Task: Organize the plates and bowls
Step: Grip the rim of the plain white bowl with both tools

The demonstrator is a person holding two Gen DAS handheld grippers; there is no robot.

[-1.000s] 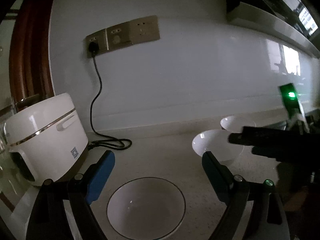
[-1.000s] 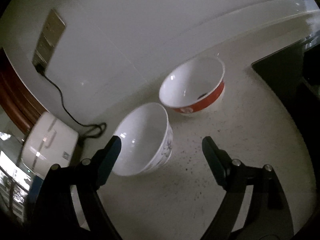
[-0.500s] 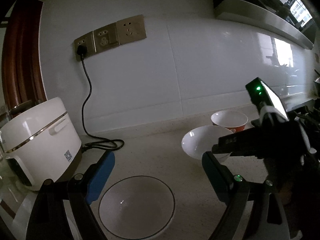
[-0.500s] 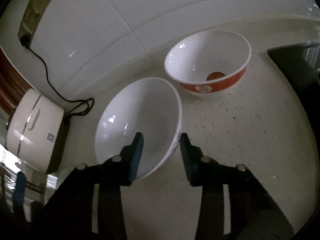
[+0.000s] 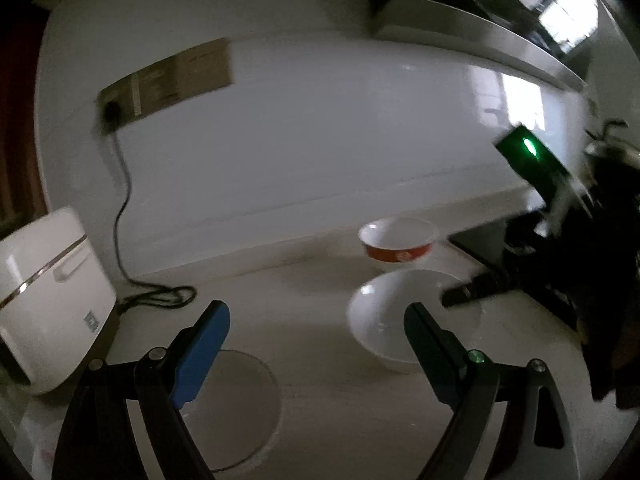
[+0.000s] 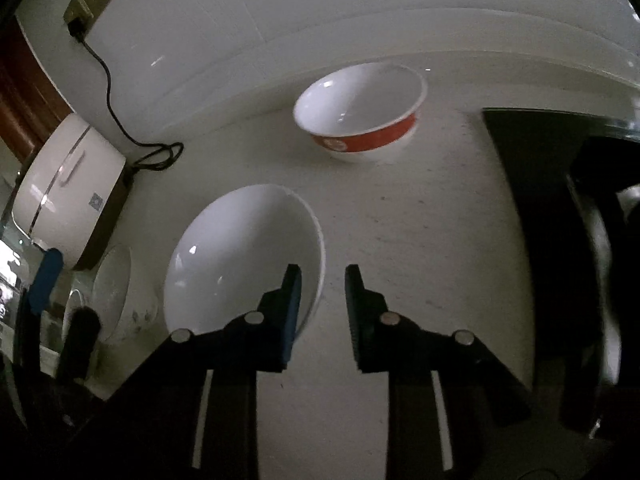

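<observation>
A plain white bowl (image 6: 240,256) is tipped up on the pale counter, a short way in front of a red-banded bowl (image 6: 360,120). My right gripper (image 6: 323,276) has one finger inside the white bowl and one outside. Its jaws are still closing on the near rim and they hold it. In the left wrist view that bowl (image 5: 384,320) leans toward me, with the right gripper (image 5: 472,292) on its far side and the red bowl (image 5: 396,240) behind. My left gripper (image 5: 316,312) is open and holds nothing, above a shallow white bowl (image 5: 236,400).
A white rice cooker (image 5: 48,300) stands at the left, its black cord (image 5: 160,296) coiled on the counter (image 6: 420,232) and running up to a wall socket. A dark cooktop (image 6: 532,200) borders the counter on the right. The wall runs close behind the red bowl.
My right jaws closed from wide open onto the white bowl's rim. The bowl has come away from the red bowl toward me. My left gripper shifted right, so the shallow bowl slid left.
</observation>
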